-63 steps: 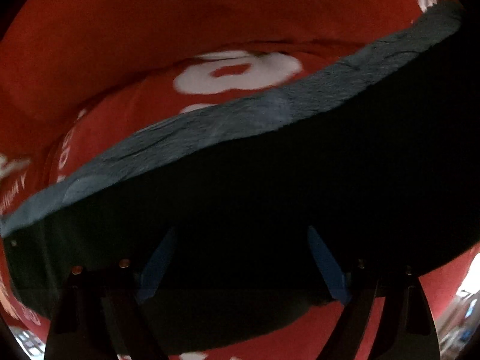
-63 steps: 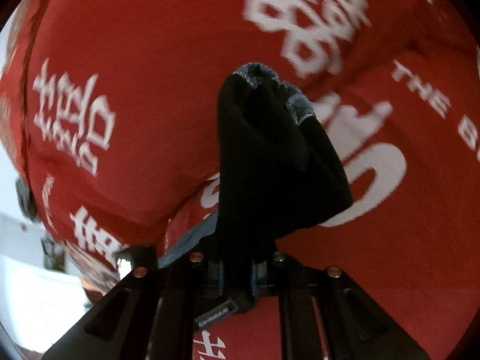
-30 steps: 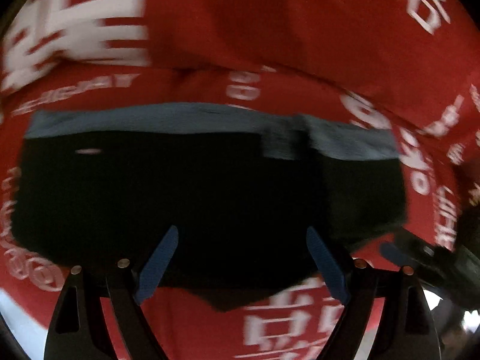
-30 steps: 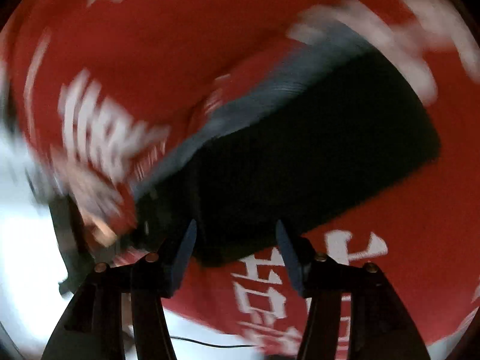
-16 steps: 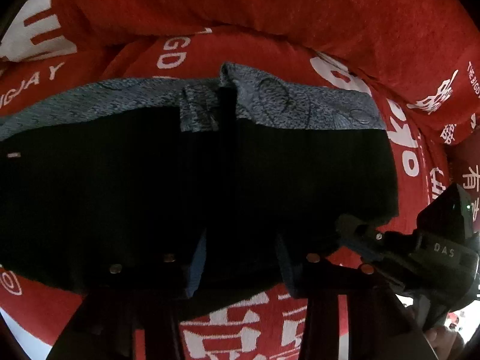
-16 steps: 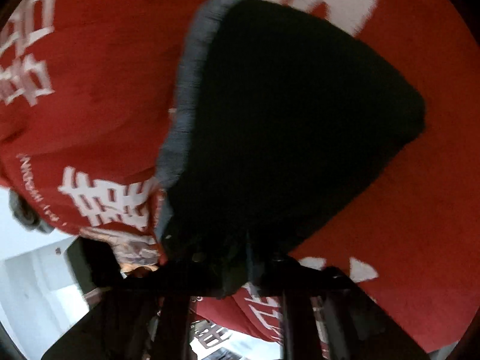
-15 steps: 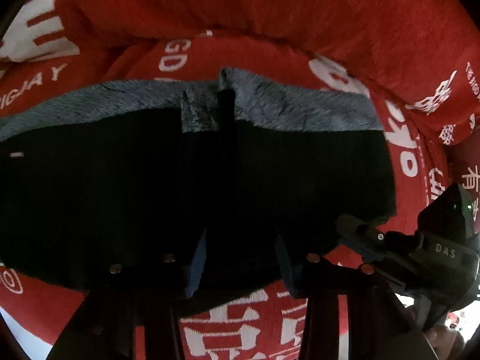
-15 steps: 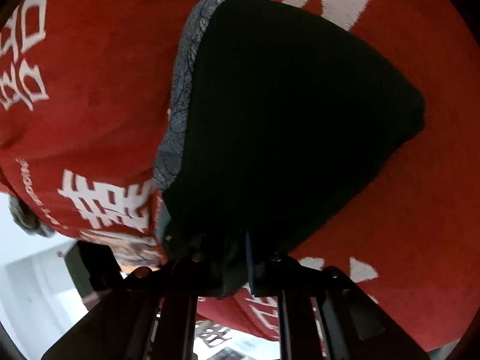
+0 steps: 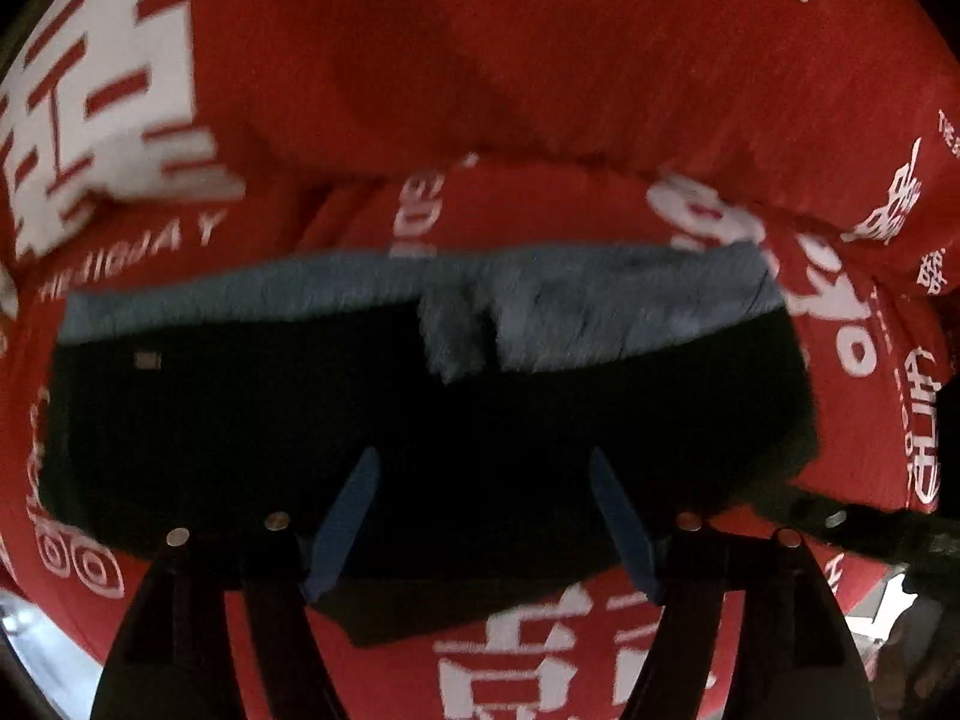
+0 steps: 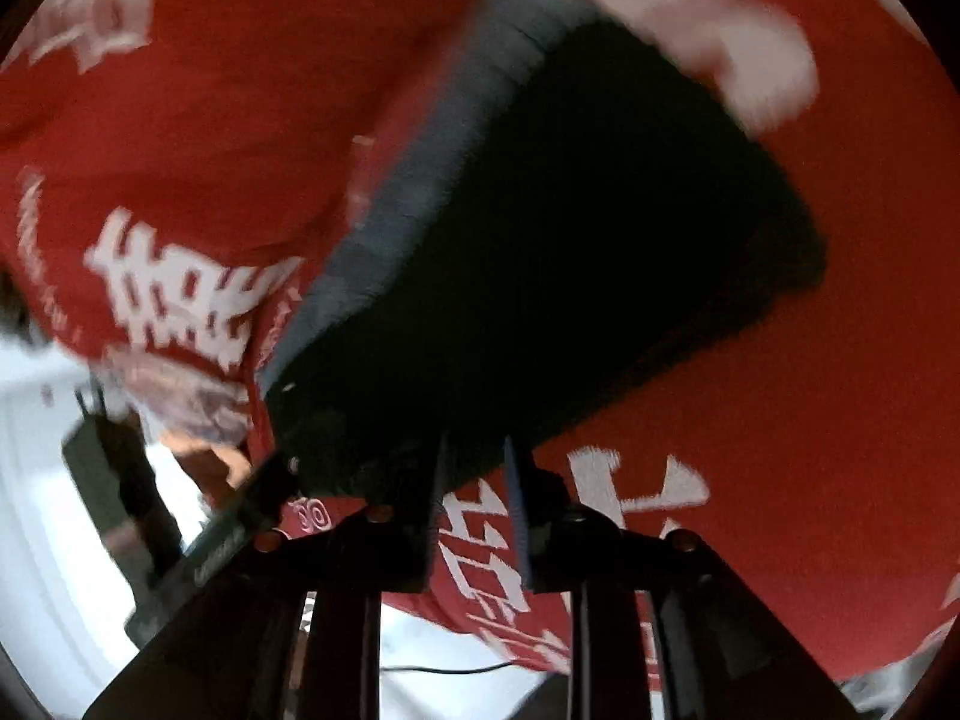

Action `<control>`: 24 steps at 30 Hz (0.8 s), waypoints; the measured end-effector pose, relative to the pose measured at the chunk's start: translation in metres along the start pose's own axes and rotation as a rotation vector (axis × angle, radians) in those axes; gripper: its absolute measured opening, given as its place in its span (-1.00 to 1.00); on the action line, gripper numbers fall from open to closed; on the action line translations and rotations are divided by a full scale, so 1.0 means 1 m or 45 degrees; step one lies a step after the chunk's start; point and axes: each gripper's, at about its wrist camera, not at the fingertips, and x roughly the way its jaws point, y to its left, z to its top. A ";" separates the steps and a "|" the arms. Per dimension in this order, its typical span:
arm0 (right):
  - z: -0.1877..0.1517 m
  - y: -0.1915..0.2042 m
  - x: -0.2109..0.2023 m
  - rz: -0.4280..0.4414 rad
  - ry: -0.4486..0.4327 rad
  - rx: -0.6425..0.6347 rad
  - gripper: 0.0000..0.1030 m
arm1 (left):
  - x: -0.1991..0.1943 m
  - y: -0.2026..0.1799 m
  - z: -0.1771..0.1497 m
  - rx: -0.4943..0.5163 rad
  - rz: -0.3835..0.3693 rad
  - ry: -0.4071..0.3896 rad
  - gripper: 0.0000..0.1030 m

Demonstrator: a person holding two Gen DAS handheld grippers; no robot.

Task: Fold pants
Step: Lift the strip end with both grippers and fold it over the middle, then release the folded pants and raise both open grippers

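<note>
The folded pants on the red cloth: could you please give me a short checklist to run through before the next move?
1. Pants lie folded on the red cloth: ok.
2. Grey waistband layers lined up: not ok, one flap sits offset.
3. Left gripper free of fabric: ok, jaws opening, nothing pinched.
4. Right gripper free of fabric: ok, jaws opening, only cloth seen through the gap.
5. Fold edges flat: cannot tell, pictures blurred.

Folded pants [image 9: 252, 420] lying flat on printed blanket [image 9: 540, 78], waistband [image 9: 300, 294] at far edge, blanket fold behind
</note>
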 end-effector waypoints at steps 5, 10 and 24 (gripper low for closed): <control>0.052 0.009 -0.026 -0.118 -0.227 -0.047 -0.29 | 0.019 -0.024 0.031 0.004 0.053 -0.036 0.44; 0.072 -0.011 0.013 -0.204 -0.146 -0.015 -0.30 | 0.066 -0.016 0.017 0.018 0.196 0.106 0.48; 0.044 0.089 0.071 -0.234 -0.068 -0.401 -0.29 | 0.006 0.082 -0.047 -0.158 0.140 0.087 0.65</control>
